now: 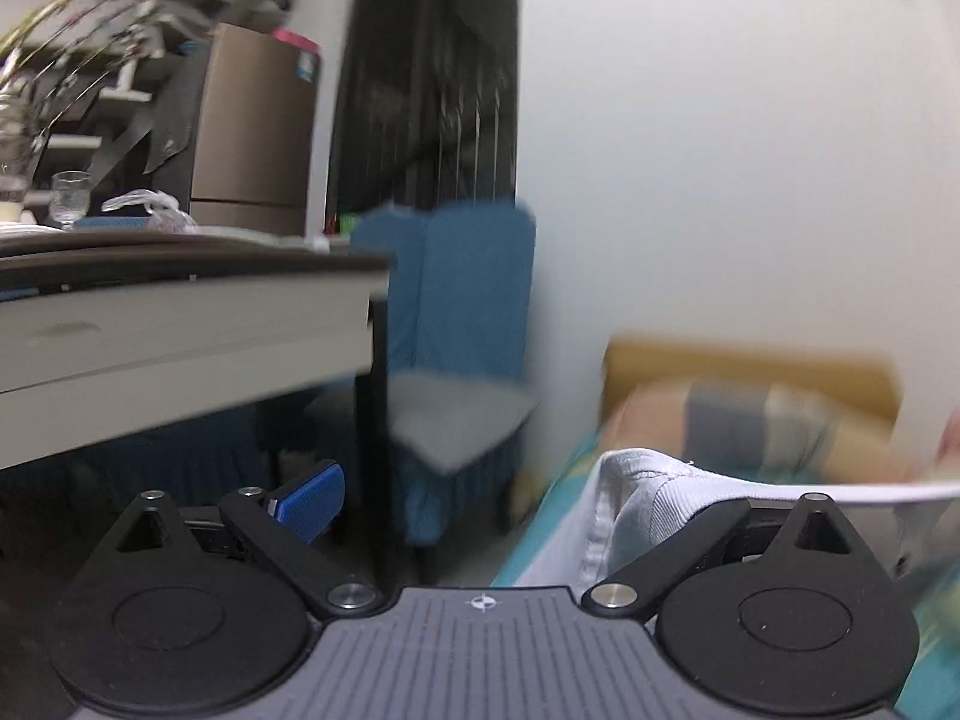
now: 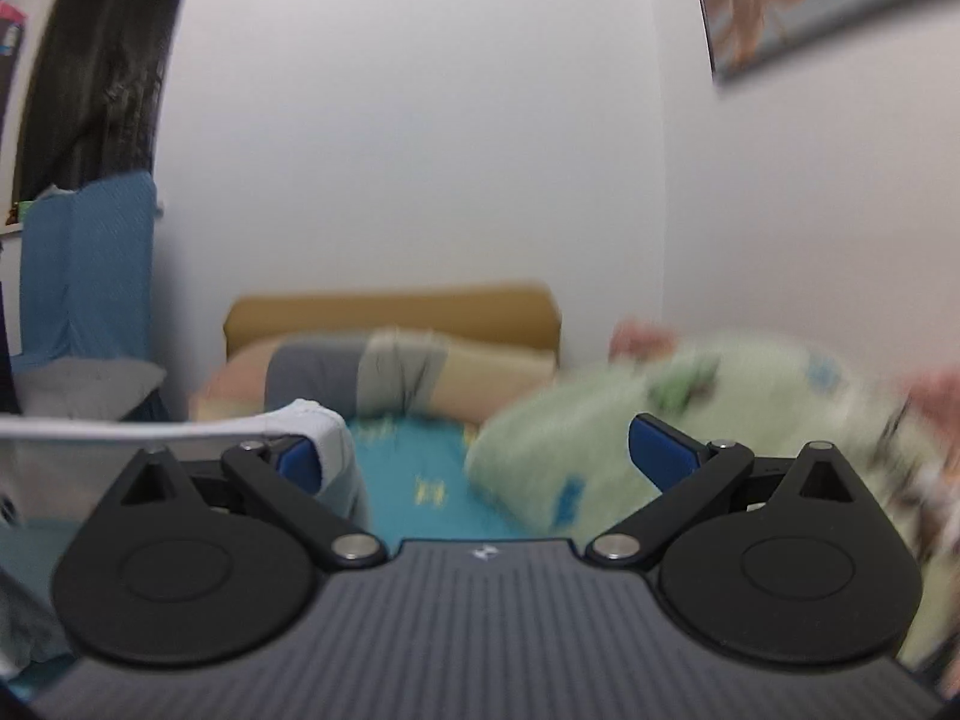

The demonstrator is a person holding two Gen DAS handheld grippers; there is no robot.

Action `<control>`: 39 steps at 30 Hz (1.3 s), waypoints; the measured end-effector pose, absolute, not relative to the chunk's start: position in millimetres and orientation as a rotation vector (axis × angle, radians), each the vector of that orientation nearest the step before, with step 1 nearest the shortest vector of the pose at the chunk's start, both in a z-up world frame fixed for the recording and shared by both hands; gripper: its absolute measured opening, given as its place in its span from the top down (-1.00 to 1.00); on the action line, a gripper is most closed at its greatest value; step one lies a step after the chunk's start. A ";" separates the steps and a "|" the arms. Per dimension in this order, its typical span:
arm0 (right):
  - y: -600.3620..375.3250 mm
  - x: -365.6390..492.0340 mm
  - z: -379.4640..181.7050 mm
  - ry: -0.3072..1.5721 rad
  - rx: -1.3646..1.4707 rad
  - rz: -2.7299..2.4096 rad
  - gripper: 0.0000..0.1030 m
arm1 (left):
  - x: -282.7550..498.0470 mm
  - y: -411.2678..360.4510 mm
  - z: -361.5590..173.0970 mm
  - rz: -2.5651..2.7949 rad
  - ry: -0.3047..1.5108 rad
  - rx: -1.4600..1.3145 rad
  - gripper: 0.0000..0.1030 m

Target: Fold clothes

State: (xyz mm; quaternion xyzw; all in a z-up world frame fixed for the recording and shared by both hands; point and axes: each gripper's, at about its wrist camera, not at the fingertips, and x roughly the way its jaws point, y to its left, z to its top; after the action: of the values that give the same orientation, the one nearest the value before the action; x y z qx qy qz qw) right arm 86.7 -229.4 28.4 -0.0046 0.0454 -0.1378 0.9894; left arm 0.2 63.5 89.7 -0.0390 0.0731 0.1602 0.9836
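Pale white-blue ribbed cotton garment (image 1: pixel 654 504) hangs stretched between the two tongs above the bed, lifted clear of the teal patterned bedsheet (image 2: pixel 414 456). Left tongs (image 1: pixel 522 498) spread wide: one blue pad visible and bare on the outer side, the garment draped over the other finger, hiding its pad, so whether it is pinned or only hooked there I cannot tell. Right tongs (image 2: pixel 474 456) also spread, one blue pad bare, cloth bunched over the inner finger; same doubt. Fabric looks light, soft, limp, with stitched seams and a ribbed band; it will probably sag and slide off an open finger, so best taken at the seamed edge or corners, both layers pinched. Bed is a soft, uneven surface: striped pillow (image 2: pixel 384 372) against the tan headboard (image 2: pixel 390 306), crumpled pale green printed quilt (image 2: pixel 690 414) crowding one side. Room: white walls, blue-covered chair (image 1: pixel 462 324), white table (image 1: pixel 180 324) with glasses and clutter, framed picture (image 2: pixel 798 0). Views blurred, so detail is weak.
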 end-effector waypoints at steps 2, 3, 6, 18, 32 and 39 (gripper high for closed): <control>-231.9 65.9 65.4 0.033 0.000 -0.266 -1.00 | -18.2 63.9 127.9 0.327 0.072 -0.096 -0.97; -233.6 55.3 85.3 0.006 0.013 -0.256 -1.00 | -28.2 63.9 146.8 0.326 0.035 -0.107 -0.97; -236.0 20.0 148.6 -0.097 0.040 -0.230 -1.00 | -66.0 60.3 206.0 0.314 -0.089 -0.130 -0.97; -263.3 -123.4 370.8 -0.491 0.053 -0.097 -1.00 | -179.4 57.3 431.6 0.111 -0.343 -0.197 -1.00; -277.0 6.5 302.1 -0.176 -0.067 -0.170 -1.00 | 16.3 63.9 324.3 0.018 -0.024 -0.172 -1.00; -279.5 204.2 174.0 0.115 -0.132 -0.180 -1.00 | 217.6 40.2 176.3 0.104 0.193 -0.100 -1.00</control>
State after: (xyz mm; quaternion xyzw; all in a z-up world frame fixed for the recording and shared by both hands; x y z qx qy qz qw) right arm 204.2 -279.5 174.0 -0.0656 0.0572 -0.0900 0.9921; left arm 217.6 40.2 176.3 -0.0500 0.0964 0.0518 0.9927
